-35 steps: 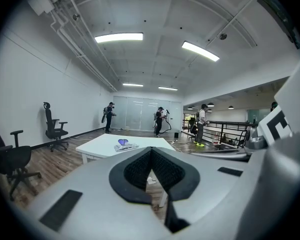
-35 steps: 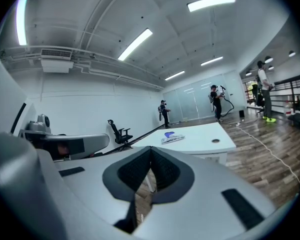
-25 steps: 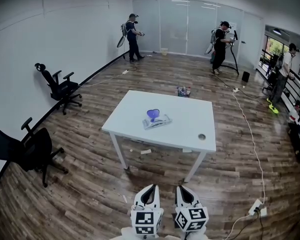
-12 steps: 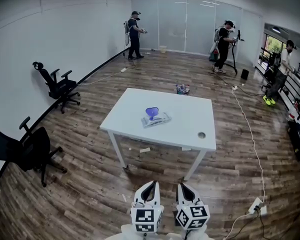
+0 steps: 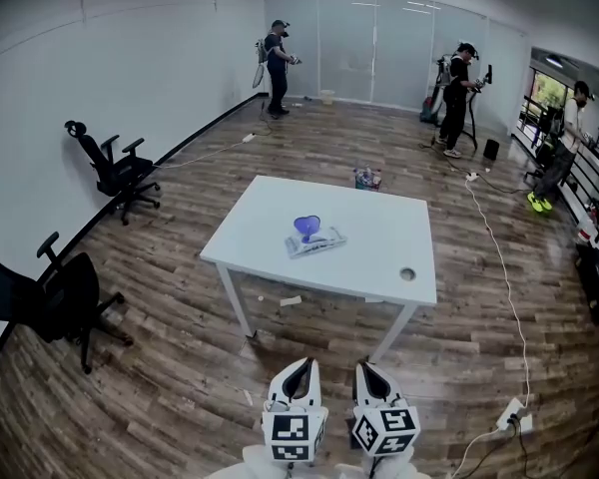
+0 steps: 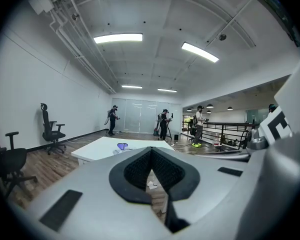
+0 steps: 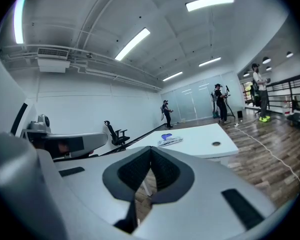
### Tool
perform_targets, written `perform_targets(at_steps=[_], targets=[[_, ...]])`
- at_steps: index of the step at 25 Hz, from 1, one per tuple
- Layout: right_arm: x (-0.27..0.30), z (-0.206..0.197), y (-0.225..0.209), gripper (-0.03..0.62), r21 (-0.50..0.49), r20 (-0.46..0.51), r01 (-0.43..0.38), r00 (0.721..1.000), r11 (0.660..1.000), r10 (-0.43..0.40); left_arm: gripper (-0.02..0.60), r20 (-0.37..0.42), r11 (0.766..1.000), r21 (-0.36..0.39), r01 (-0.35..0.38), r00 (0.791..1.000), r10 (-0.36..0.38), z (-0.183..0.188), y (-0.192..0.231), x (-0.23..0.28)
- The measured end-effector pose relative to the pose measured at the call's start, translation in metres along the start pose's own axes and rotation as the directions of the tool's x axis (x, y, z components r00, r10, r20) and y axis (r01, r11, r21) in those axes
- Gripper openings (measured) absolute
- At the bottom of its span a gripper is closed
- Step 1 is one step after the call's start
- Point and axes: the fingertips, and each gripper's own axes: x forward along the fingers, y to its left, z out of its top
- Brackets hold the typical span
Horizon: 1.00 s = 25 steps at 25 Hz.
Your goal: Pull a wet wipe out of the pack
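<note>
Wood floor (image 5: pixel 180 367) lies open between the person and the white table (image 5: pixel 379 252). The wet wipe pack (image 5: pixel 314 240) rests near the table's middle, clear of every edge. Well short of the near edge, the left gripper (image 5: pixel 299 367) and right gripper (image 5: pixel 367 369) hang side by side, both clenched on nothing.

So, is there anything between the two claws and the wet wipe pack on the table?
Nothing visible. The left claw and right claw are shut, short of the table; only floor and tabletop lie before the wet wipe pack. The purple object sits at its far side.
</note>
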Motion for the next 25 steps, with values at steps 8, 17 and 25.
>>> perform_targets(at_steps=[8, 17, 25], targets=[[0.027, 0.007, -0.004, 0.009, 0.008, 0.001, 0.004, 1.000, 1.000, -0.004, 0.000, -0.007, 1.000, 0.009, 0.005, 1.000, -0.005, 0.002, 0.017, 0.024], [0.069, 0.019, -0.016, 0.009, 0.018, 0.006, 0.013, 1.000, 1.000, -0.013, 0.000, -0.017, 1.000, 0.002, 0.010, 1.000, -0.010, 0.006, 0.036, 0.065], [0.104, 0.026, -0.025, 0.009, 0.026, -0.006, 0.017, 1.000, 1.000, -0.017, 0.000, -0.022, 1.000, -0.003, 0.012, 1.000, -0.012, 0.010, 0.052, 0.098]])
